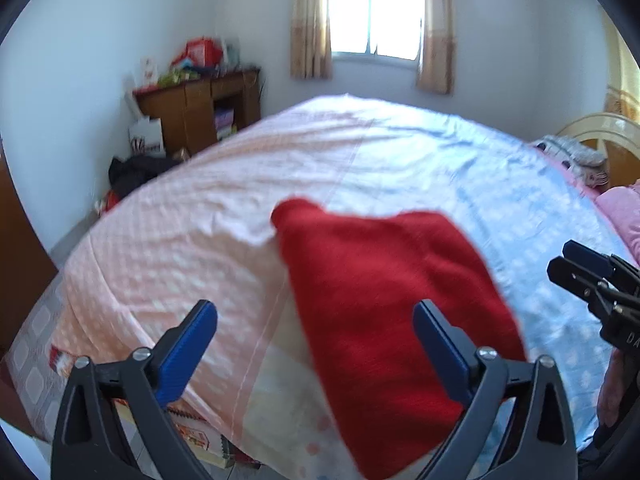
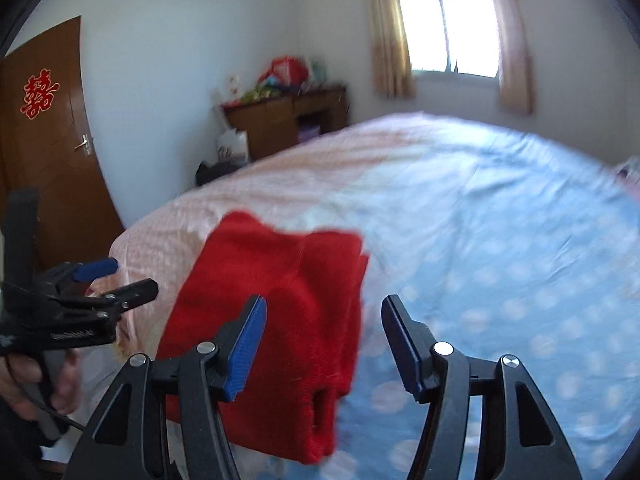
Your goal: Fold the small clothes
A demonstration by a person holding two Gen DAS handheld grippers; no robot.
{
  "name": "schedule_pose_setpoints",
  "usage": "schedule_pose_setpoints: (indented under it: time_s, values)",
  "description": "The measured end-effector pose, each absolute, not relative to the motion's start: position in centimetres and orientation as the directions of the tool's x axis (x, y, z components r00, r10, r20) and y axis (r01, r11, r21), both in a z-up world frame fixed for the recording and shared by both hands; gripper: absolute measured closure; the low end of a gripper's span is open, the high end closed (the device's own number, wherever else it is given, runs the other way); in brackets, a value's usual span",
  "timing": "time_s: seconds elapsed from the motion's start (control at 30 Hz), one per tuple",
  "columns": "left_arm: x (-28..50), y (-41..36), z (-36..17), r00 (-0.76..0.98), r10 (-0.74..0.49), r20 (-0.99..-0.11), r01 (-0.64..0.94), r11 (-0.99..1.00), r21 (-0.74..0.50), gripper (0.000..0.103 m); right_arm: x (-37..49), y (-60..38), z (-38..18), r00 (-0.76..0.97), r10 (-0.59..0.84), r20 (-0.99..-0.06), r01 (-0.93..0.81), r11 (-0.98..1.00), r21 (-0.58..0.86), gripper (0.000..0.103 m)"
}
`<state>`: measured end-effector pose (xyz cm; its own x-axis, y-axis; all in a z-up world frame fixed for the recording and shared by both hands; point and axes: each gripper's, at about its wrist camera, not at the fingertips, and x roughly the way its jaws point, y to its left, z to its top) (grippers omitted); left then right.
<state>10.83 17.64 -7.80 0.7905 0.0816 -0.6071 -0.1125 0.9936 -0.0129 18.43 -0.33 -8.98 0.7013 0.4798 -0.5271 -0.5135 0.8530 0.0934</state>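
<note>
Folded red garment (image 1: 384, 280) lying flat on the bed (image 1: 224, 216), across the seam where the pink half of the cover meets the blue half (image 2: 500, 240). Left gripper (image 1: 316, 344) spread wide, nothing between its blue-padded fingers (image 1: 188, 344); red cloth seen below and beyond the right-hand finger, mostly ahead of the tips, with pink cover under the left-hand finger. No pad pressing on the cloth. Right gripper (image 2: 324, 340) roughly half open, also holding nothing; red garment under and past its left-hand finger (image 2: 248, 348), its near folded edge reaching down between the two fingers, blue dotted cover under the right-hand finger. In the left wrist view, right gripper visible off to the right of the fingers, over the blue cover, clear of the garment. In the right wrist view, left gripper (image 2: 116, 278) off to the left of the fingers, gripped by a hand (image 2: 36, 384), jaws parted, just beside the garment's left edge. Far beyond the fingertips: wooden cabinet (image 1: 200, 104) piled with clutter, curtained window (image 1: 372, 12), brown door (image 2: 52, 140) at the left.
</note>
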Motion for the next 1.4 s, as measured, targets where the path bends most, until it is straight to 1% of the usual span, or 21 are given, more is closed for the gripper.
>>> schedule_pose_setpoints:
  time_s: [0.1,0.2,0.3,0.6,1.2,1.4]
  values:
    - [10.2,16.7,-6.5,0.812,0.060,-0.580,-0.085,0.996,-0.017,0.001,16.9,-1.2,-7.3,0.746,0.462,-0.480,-0.499,0.865,0.056,0.037]
    - [10.0,16.2,-6.2,0.818,0.048,-0.573,-0.068,0.998,-0.013,0.001,16.0,-1.1,-6.7,0.767,0.452,-0.455,-0.493,0.869,0.032,0.036]
    - [10.0,16.1,-6.1,0.820,0.053,-0.570,-0.069,0.998,-0.006,0.001,15.7,-1.6,-6.6,0.776,0.450,-0.443,-0.485,0.873,0.037,0.036]
    - [10.0,16.1,-6.1,0.819,0.051,-0.571,-0.074,0.997,-0.018,0.001,15.7,-2.2,-6.6,0.787,0.436,-0.437,-0.458,0.887,0.061,0.036]
    - [9.8,15.7,-6.4,0.820,0.052,-0.571,-0.073,0.997,-0.014,0.001,15.6,-2.1,-6.8,0.786,0.432,-0.443,-0.451,0.890,0.067,0.036]
    - [9.8,15.7,-6.4,0.819,0.052,-0.572,-0.072,0.997,-0.013,0.001,15.4,-2.1,-6.7,0.792,0.431,-0.431,-0.449,0.891,0.067,0.036]
